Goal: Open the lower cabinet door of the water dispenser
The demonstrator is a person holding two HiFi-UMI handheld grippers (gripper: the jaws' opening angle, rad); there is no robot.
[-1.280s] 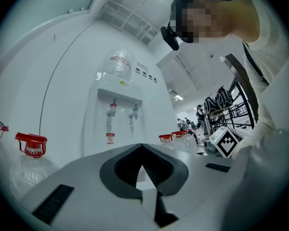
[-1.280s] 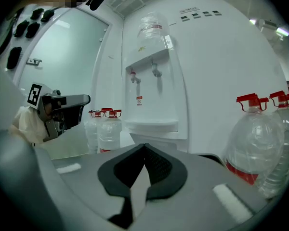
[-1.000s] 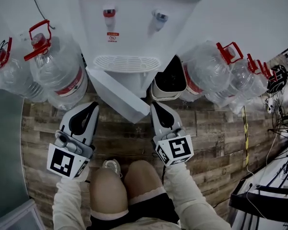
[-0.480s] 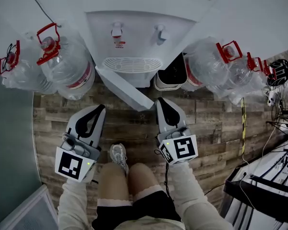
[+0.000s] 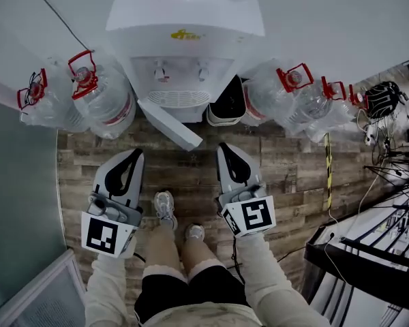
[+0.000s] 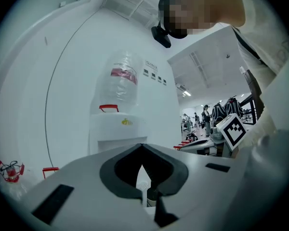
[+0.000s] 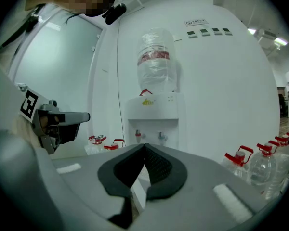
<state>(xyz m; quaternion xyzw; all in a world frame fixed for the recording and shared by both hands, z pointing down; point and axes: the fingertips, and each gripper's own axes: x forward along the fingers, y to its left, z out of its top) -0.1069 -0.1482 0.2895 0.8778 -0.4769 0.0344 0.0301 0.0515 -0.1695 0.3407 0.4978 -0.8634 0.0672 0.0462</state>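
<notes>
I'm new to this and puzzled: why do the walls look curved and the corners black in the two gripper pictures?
Left gripper view: the wide-angle lens bows the wall, darkens corners; water dispenser washed out. Right gripper view: same bowing, dispenser sharper. Head view: milder curving.

The person (image 5: 191, 298) has stood (from a crouch), raising left gripper (image 5: 135, 152) and right gripper (image 5: 224, 147), seemingly farther from the cabinet door (image 5: 169, 123).

Dim, cool, even light; soft shadows; fisheye bending, dark vignette at edges.
</notes>
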